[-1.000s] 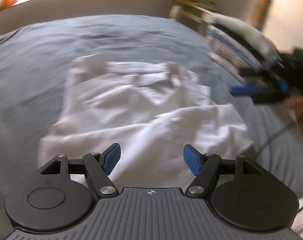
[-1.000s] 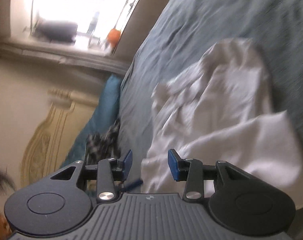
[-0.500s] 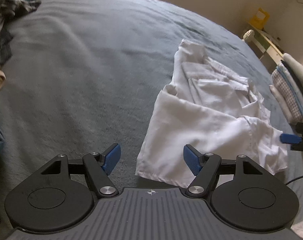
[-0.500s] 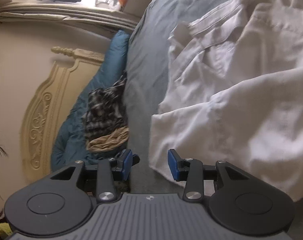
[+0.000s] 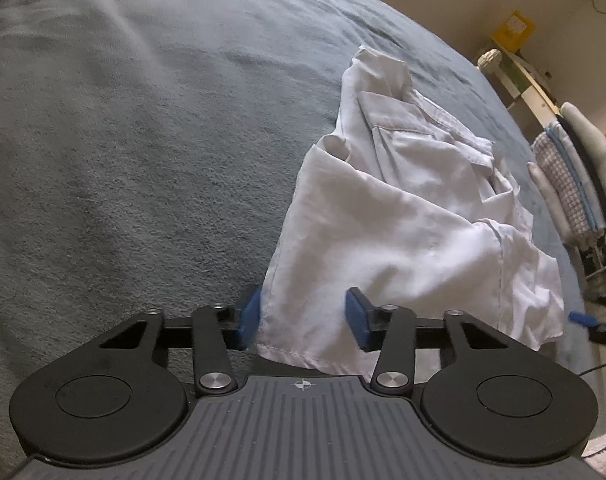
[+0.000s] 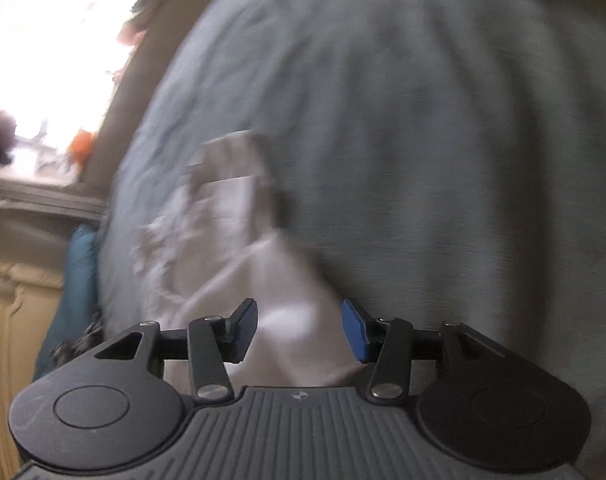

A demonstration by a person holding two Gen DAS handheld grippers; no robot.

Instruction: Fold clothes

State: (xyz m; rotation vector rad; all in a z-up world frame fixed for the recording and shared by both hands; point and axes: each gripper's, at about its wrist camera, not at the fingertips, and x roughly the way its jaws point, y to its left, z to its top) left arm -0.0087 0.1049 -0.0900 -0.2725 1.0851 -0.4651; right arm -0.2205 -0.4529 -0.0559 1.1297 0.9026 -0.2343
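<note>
A white shirt (image 5: 403, 216) is lying rumpled on the grey-blue bed cover (image 5: 143, 128), partly folded over itself, with its collar end toward the far side of the bed. The left tongs (image 5: 303, 316) are standing wide apart over the shirt's near hem corner, the cloth sitting between the blue pads (image 5: 250, 314) without being pinched. In the blurred right wrist view, the right tongs (image 6: 301, 330) are also spreading wide, straddling a bunched corner of the shirt (image 6: 263, 280). A stack of folded clothes (image 5: 571, 184) is resting at the bed's right edge. No containers are showing; a yellow item on a shelf is too small to identify.
</note>
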